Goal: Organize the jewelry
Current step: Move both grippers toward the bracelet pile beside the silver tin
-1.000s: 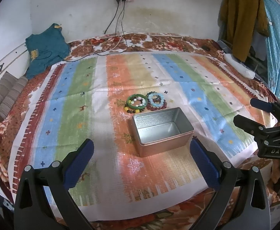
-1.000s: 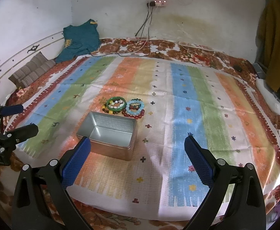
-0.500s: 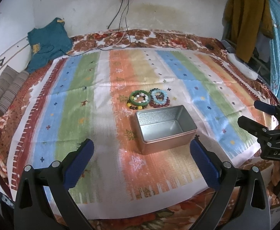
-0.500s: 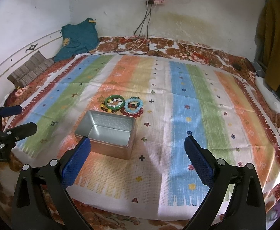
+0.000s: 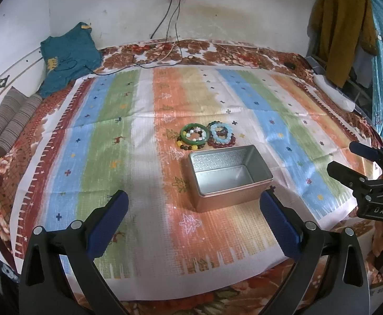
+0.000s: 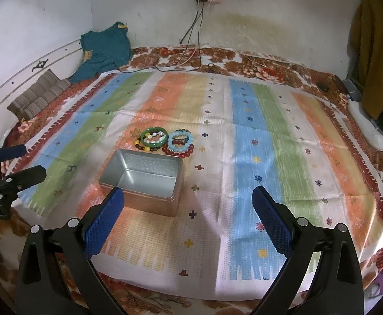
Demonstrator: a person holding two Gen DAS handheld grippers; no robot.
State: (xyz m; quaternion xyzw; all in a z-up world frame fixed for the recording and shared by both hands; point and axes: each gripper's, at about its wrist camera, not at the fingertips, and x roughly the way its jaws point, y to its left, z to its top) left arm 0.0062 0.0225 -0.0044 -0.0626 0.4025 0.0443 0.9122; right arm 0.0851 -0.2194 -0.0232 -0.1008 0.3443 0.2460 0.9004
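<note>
Beaded bracelets cluster mid-cloth on the striped cloth, touching, it seems, the empty silver rectangular tin. Both the left gripper and right gripper gape empty near the cloth's front edge, now nearer the tin.

The left black plastic two-finger gripper is showing blue textured pads and silver screw heads along its angular arms. The matching right gripper is wearing white lettering on its body, seen from the left camera.
</note>
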